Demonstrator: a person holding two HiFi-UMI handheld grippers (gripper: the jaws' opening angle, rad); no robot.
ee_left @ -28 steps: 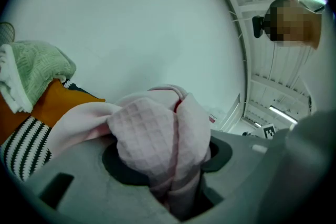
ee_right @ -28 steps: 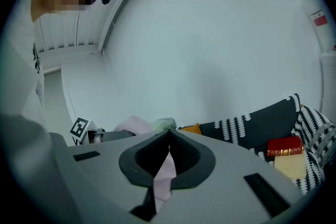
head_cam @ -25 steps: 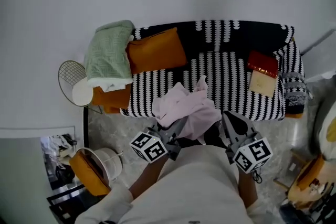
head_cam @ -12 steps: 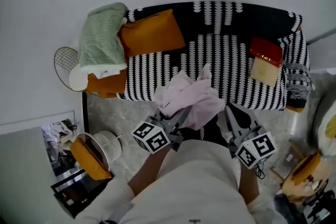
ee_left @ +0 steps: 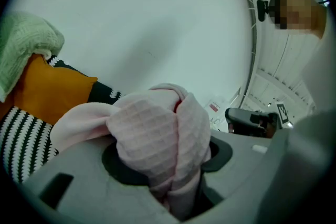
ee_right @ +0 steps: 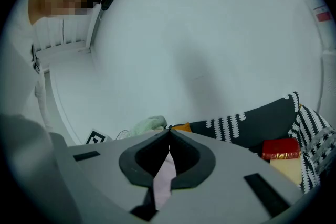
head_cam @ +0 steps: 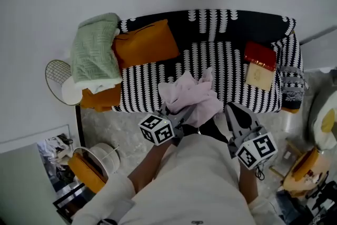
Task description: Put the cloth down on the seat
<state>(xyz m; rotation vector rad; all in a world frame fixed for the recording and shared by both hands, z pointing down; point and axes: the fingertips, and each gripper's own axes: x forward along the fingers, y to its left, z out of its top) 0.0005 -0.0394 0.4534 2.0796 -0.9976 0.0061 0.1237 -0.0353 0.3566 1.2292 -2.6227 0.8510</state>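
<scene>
The left gripper [head_cam: 179, 113] is clamped on a thick wad of the pink cloth [head_cam: 192, 97], and the right gripper [head_cam: 230, 109] is closed on a thin strip of it. The cloth hangs bunched over the front edge of the seat [head_cam: 221, 68], near the middle; whether it touches the cover yet is not clear. Let go here, much of it would probably slide off the edge onto the floor [head_cam: 105, 124], because its weight sits so far forward. The wad may also cling inside the left jaws when they part. If one side is freed first, the other could drag the cloth sideways. The bare striped stretch between the orange cushion [head_cam: 145, 45] and the red book [head_cam: 259, 55] gives ample room. Reaching deeper toward the backrest looks safe.
</scene>
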